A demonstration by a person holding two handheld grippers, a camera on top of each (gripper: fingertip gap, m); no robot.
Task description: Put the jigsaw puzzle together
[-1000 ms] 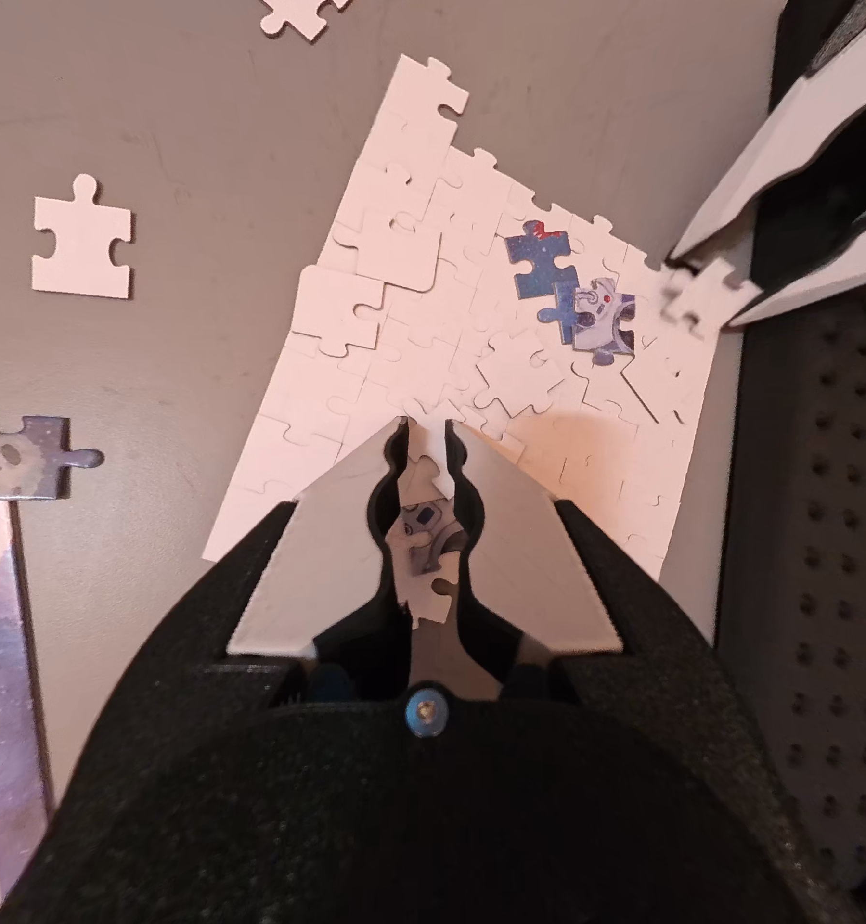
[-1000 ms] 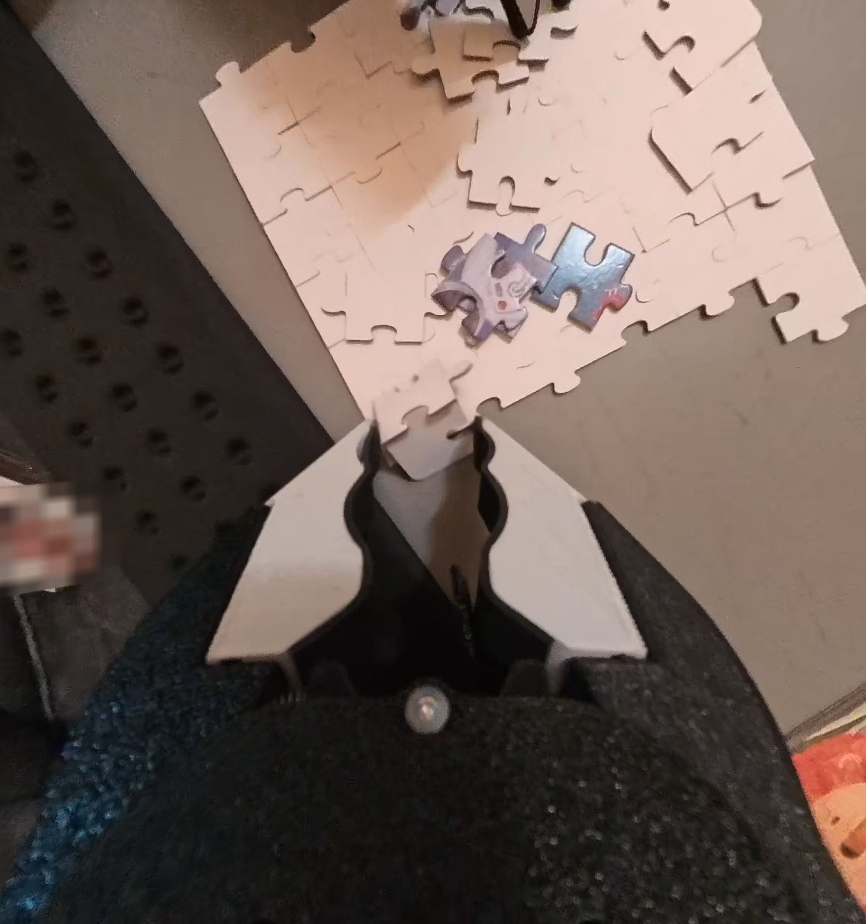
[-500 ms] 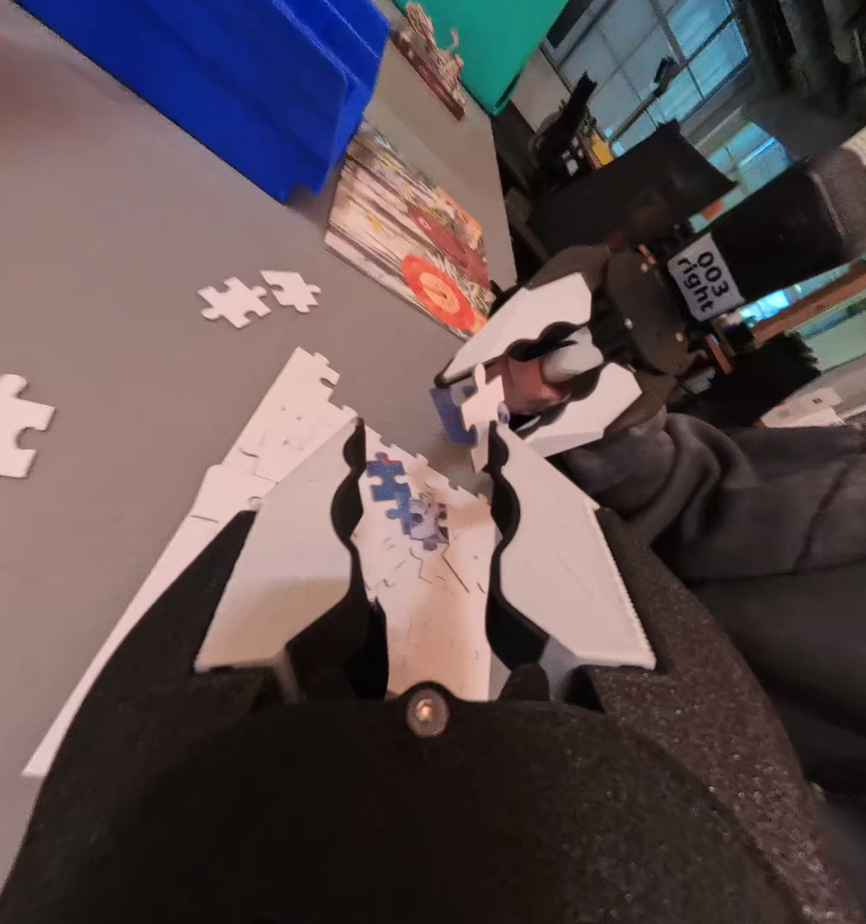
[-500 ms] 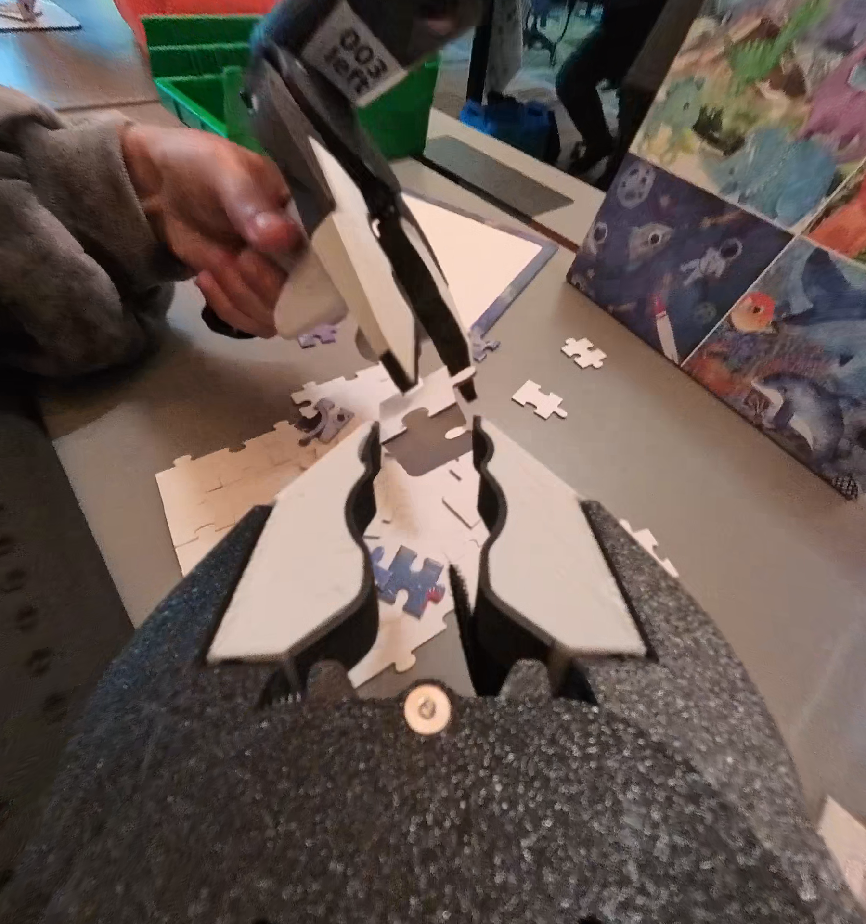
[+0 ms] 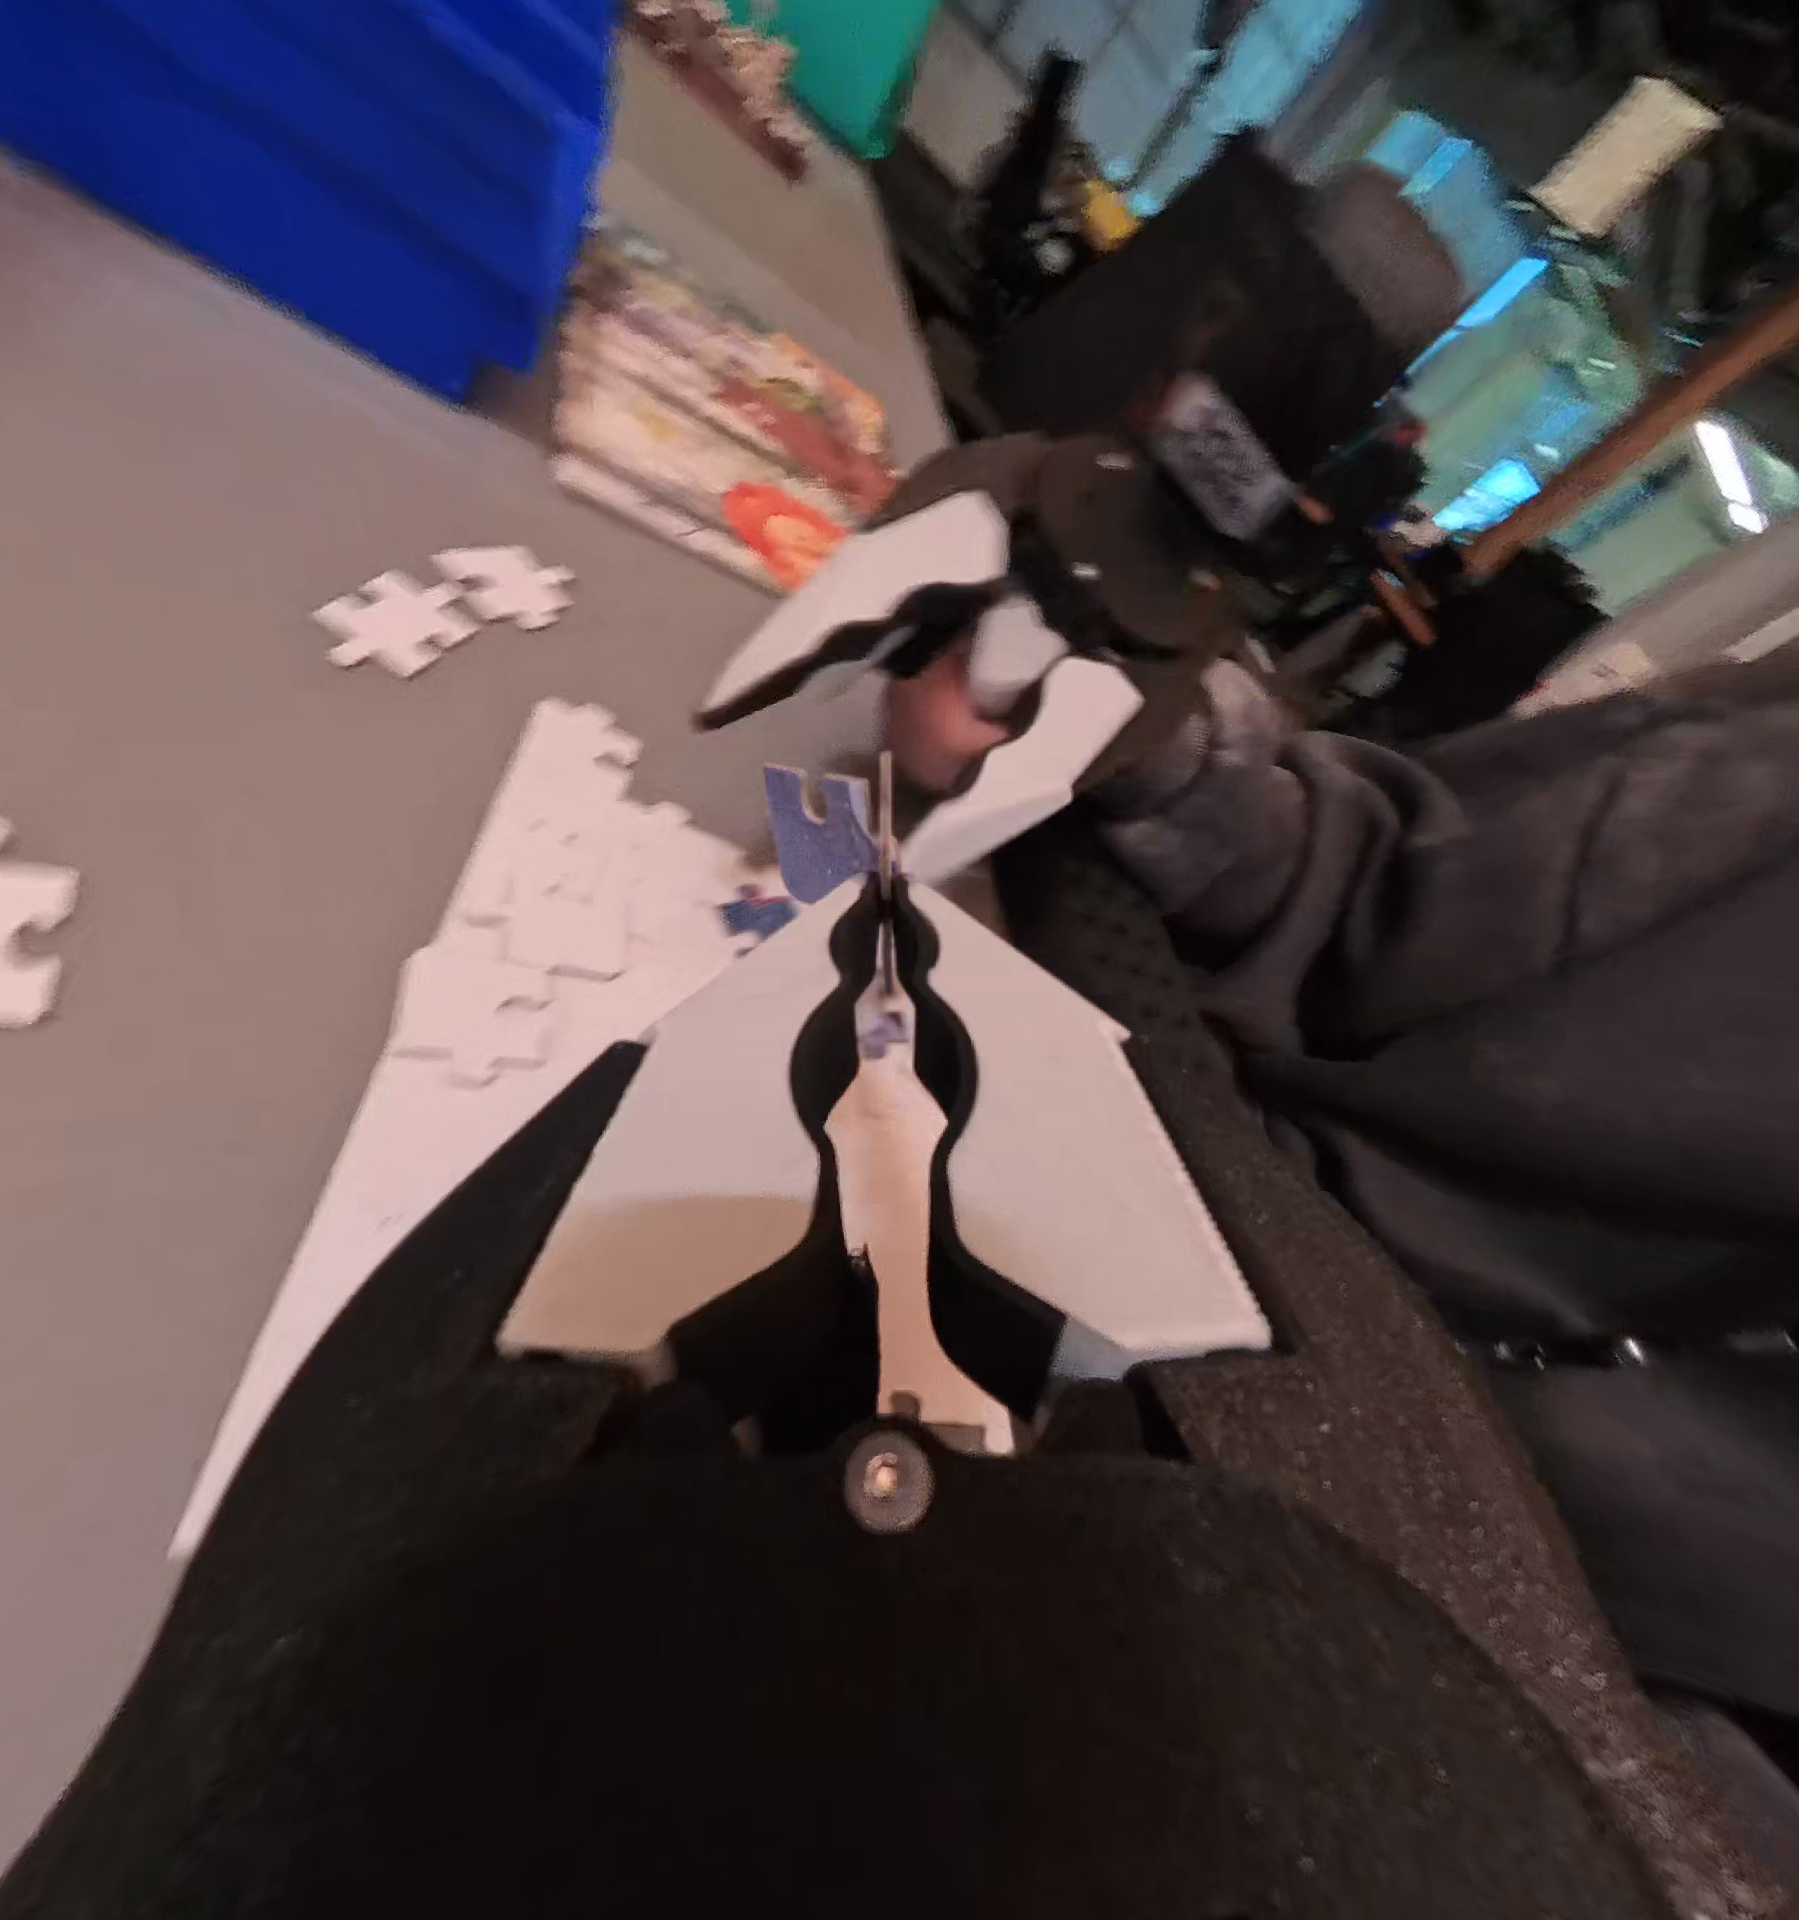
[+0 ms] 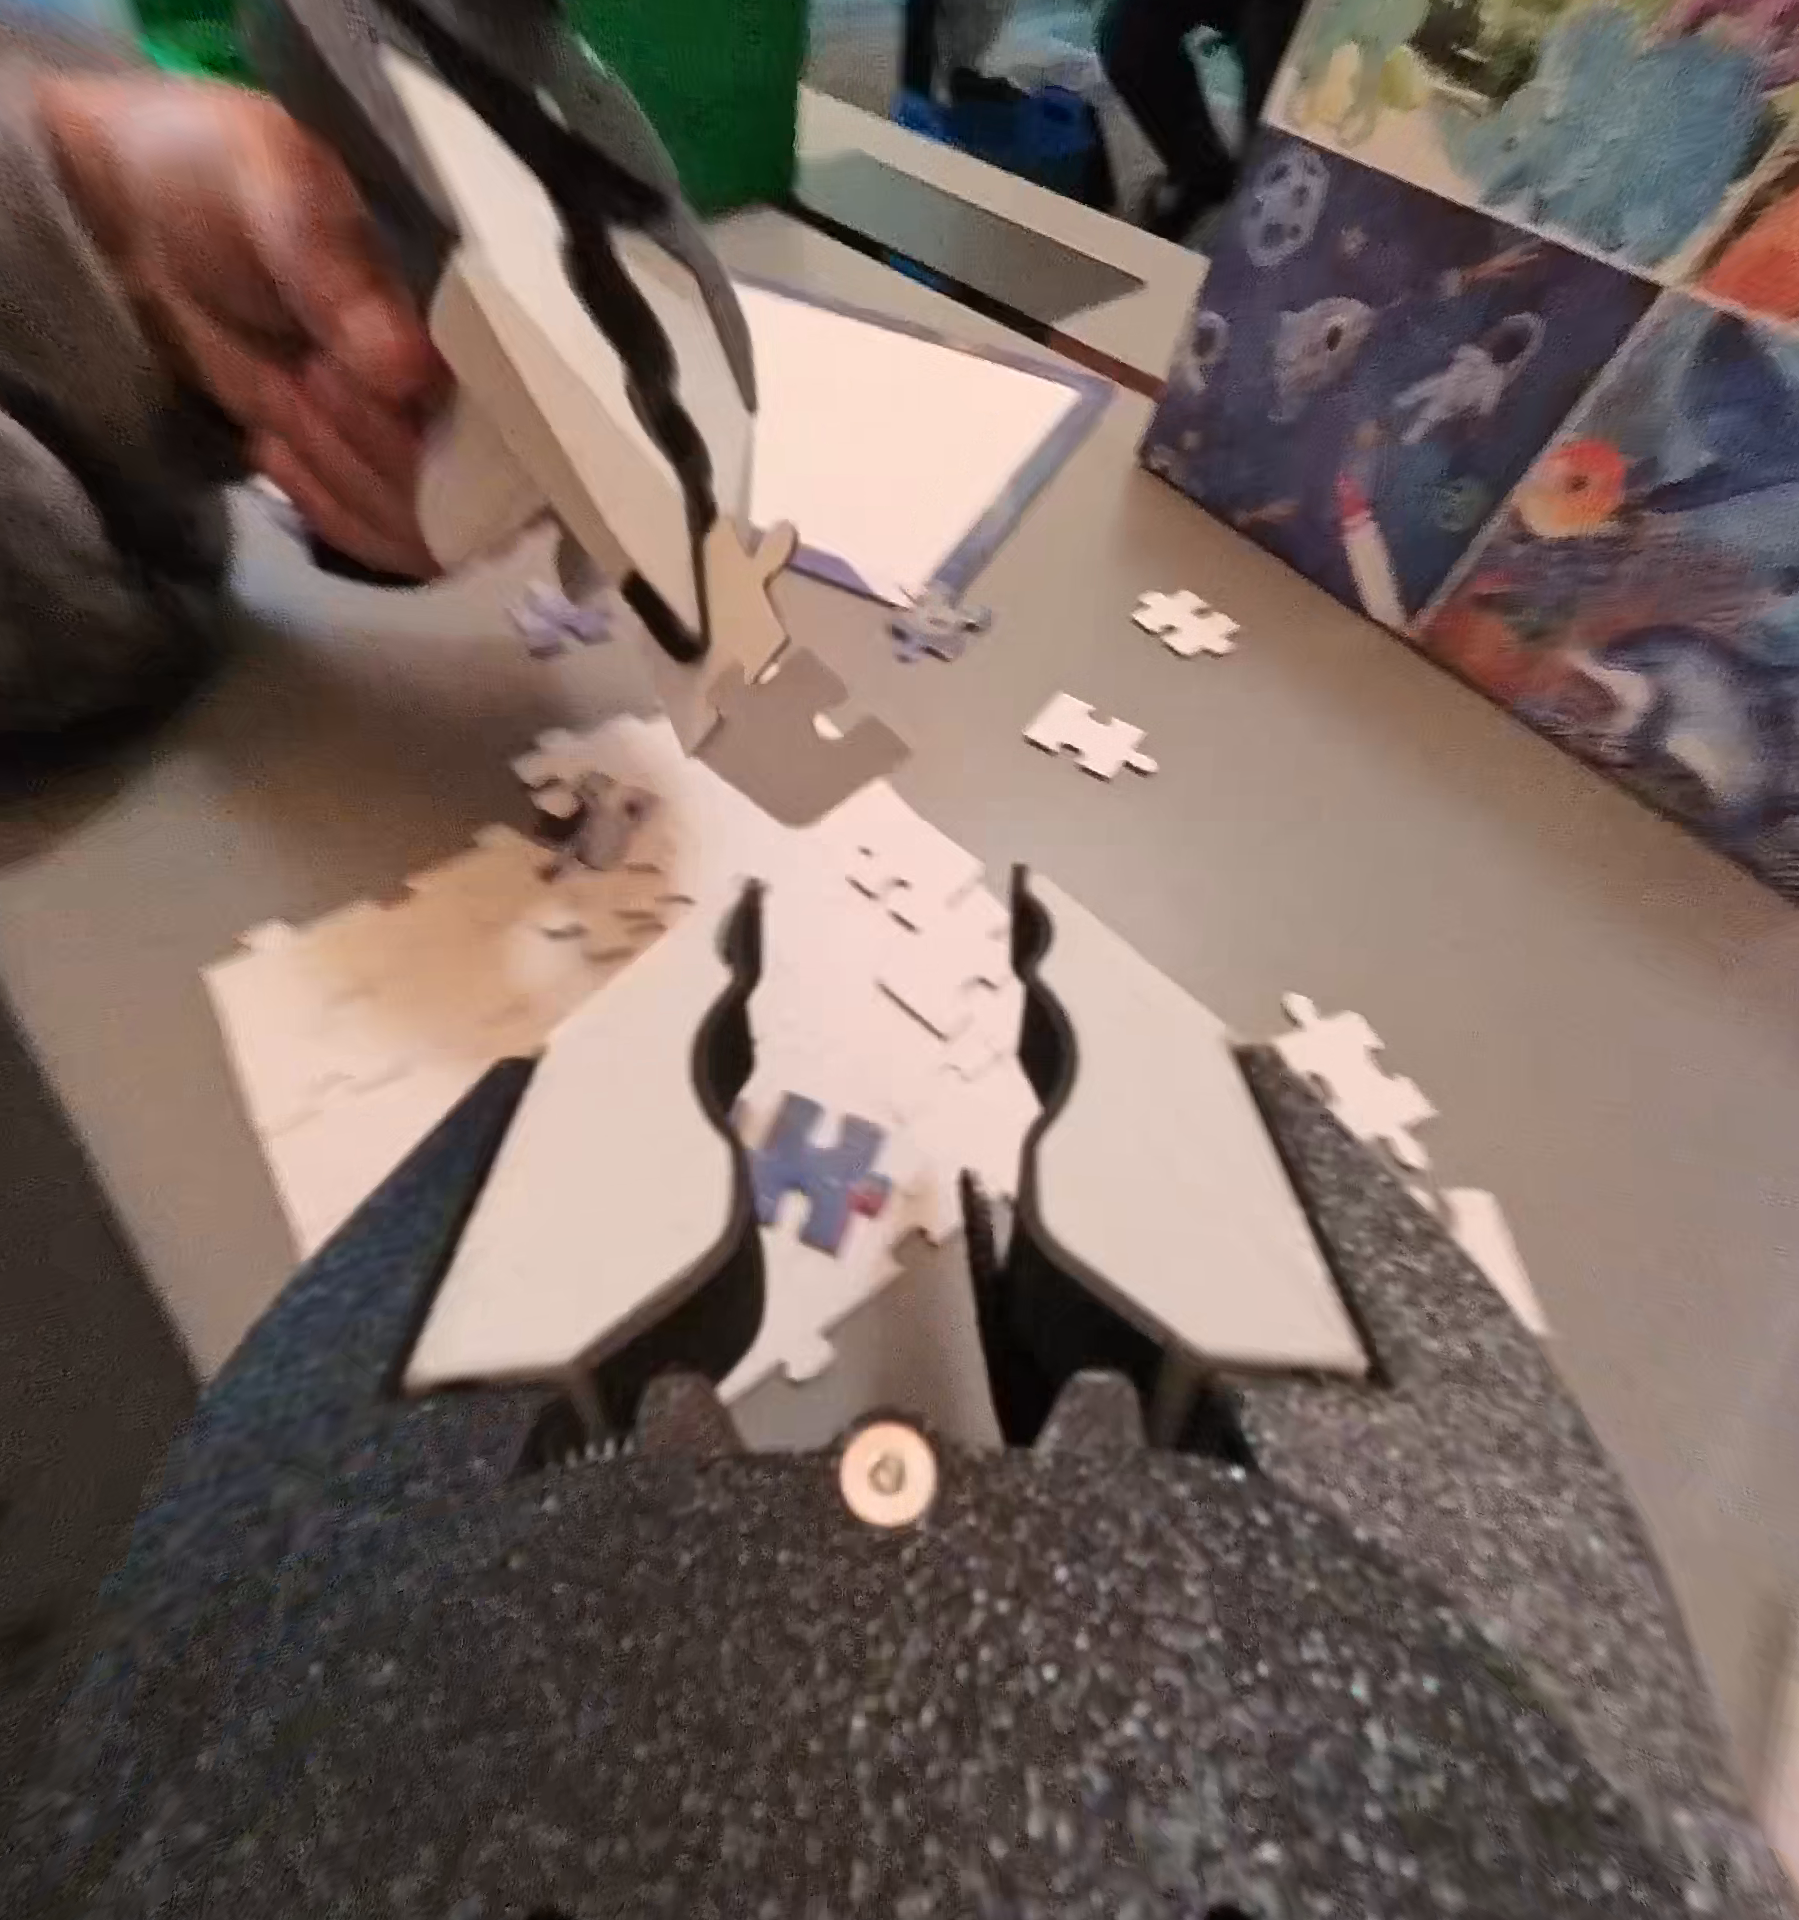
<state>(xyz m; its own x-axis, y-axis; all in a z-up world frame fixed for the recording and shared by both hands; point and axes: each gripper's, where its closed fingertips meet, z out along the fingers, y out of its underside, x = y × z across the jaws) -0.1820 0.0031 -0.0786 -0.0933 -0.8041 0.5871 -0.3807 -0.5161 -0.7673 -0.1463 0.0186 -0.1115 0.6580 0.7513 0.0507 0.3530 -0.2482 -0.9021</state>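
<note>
My left gripper (image 5: 882, 896) is pinched tight on a pair of joined cardboard jigsaw pieces (image 6: 770, 665), which I see nearly edge-on between the white fingertips in the left wrist view; a blue printed face (image 5: 820, 831) sticks out just past the tips toward 11 o'clock. In the right wrist view the same gripper (image 6: 689, 634) hangs at 11 o'clock, with the pieces lifted clear of the grey tabletop (image 6: 1290, 935), pale blank side toward me, the lower piece in shadow.

My right gripper (image 6: 882, 904) is spread wide with nothing between its fingers. From the left wrist view it (image 5: 822, 790) sits at 12 o'clock, just beyond the held pieces, gaping as well.

The partly assembled white puzzle sheet (image 6: 407, 997), lying blank side up, rests on the table under both tools. One blue picture-side piece (image 6: 817, 1174) lies on it, framed between my right fingers. Loose white pieces (image 6: 1087, 736) lie apart at 1 o'clock, near a colourful puzzle box (image 6: 1549, 416) standing at 2 o'clock. A white board with a blue border (image 6: 905, 447) lies flat at 12 o'clock. A blue plastic bin (image 5: 271, 156) sits at 10 o'clock in the left wrist view. Both views are motion-blurred.
</note>
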